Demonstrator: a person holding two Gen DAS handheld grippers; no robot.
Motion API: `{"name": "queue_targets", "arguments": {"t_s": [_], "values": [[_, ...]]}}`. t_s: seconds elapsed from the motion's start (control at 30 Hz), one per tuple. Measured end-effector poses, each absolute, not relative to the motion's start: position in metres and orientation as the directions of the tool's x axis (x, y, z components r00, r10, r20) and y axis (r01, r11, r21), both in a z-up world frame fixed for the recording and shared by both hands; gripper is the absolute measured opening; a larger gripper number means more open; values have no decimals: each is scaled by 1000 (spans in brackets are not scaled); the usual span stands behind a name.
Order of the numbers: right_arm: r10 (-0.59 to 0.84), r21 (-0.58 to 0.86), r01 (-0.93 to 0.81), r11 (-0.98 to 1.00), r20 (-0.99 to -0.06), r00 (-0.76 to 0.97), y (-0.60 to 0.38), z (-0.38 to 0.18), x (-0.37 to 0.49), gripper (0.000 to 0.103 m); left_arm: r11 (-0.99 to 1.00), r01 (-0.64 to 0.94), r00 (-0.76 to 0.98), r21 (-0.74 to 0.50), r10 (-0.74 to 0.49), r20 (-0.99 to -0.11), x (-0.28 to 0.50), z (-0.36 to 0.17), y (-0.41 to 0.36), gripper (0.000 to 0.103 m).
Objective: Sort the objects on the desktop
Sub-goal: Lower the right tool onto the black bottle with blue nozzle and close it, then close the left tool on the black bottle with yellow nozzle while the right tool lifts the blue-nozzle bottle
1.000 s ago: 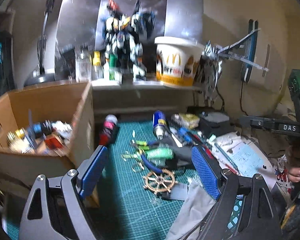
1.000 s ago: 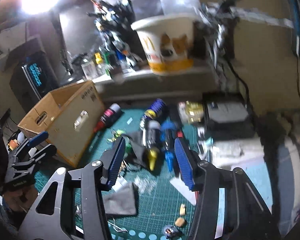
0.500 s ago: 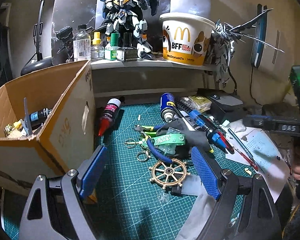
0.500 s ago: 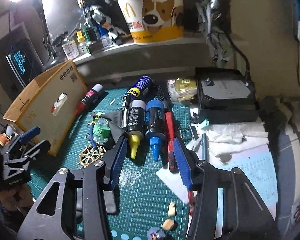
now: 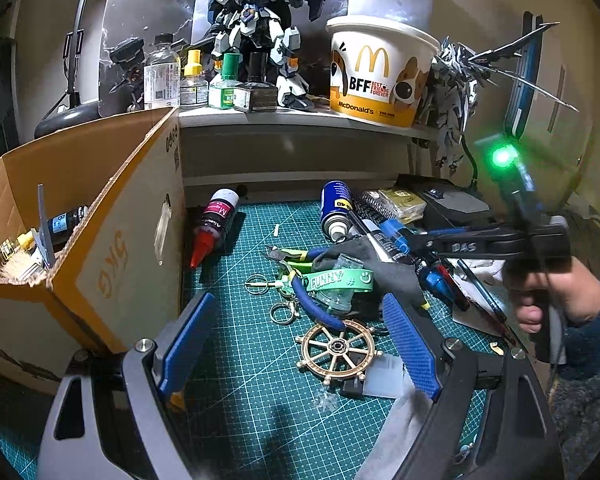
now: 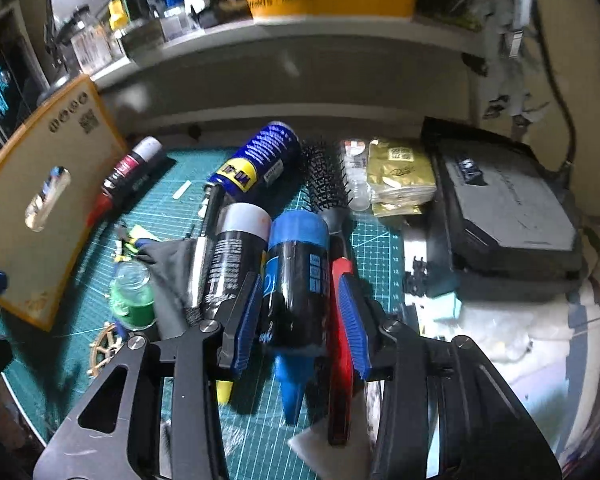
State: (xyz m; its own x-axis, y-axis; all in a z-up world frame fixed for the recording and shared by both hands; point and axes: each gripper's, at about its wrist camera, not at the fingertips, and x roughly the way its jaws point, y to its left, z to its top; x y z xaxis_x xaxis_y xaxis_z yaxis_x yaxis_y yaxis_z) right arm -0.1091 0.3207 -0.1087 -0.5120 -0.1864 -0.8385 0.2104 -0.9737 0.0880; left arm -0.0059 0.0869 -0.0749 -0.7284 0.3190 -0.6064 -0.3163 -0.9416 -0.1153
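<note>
My right gripper (image 6: 300, 312) is open, low over the green cutting mat (image 6: 380, 240), its blue pads on either side of a black bottle with a blue tip (image 6: 296, 288); contact cannot be told. A black bottle with a yellow tip (image 6: 232, 264) and a red-handled hairbrush (image 6: 332, 216) lie beside it. My left gripper (image 5: 300, 344) is open and empty above a gold ship's wheel (image 5: 338, 350). The right gripper also shows in the left wrist view (image 5: 432, 242).
An open cardboard box (image 5: 112, 216) holding several bottles stands at the left. On the mat lie a red-tipped bottle (image 5: 214, 224), a WD-40 can (image 6: 260, 160), pliers, a green wristband (image 5: 336, 280) and a black cloth. A black case (image 6: 500, 204) sits at the right, under a shelf.
My right gripper has dropped and moved forward until its pads bracket the blue-tipped bottle. My left gripper has stayed almost still above the ship's wheel.
</note>
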Motion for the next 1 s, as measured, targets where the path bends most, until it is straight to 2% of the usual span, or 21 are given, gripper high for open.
{"name": "queue_targets", "arguments": {"t_s": [0.5,0.6,0.9,1.0], "values": [[-83,-63,279,-958,-873,-481,293,-131,-115,40,-928,-351,-706,-122,348,-617,-2,-78,100,86],[-108,-46,304,-951,-876,-470,293,-134,-100,39,-925,-360,-702,-122,355,-617,-1,-78,103,86],[-340,200,345,-917,-844,-414,318,-132,-53,39,-918,-375,-690,-127,368,-623,0,-79,112,86],[-370,239,330,-913,-826,-425,328,-126,-47,39,-918,-381,-692,-108,361,-625,1,-77,117,86]]}}
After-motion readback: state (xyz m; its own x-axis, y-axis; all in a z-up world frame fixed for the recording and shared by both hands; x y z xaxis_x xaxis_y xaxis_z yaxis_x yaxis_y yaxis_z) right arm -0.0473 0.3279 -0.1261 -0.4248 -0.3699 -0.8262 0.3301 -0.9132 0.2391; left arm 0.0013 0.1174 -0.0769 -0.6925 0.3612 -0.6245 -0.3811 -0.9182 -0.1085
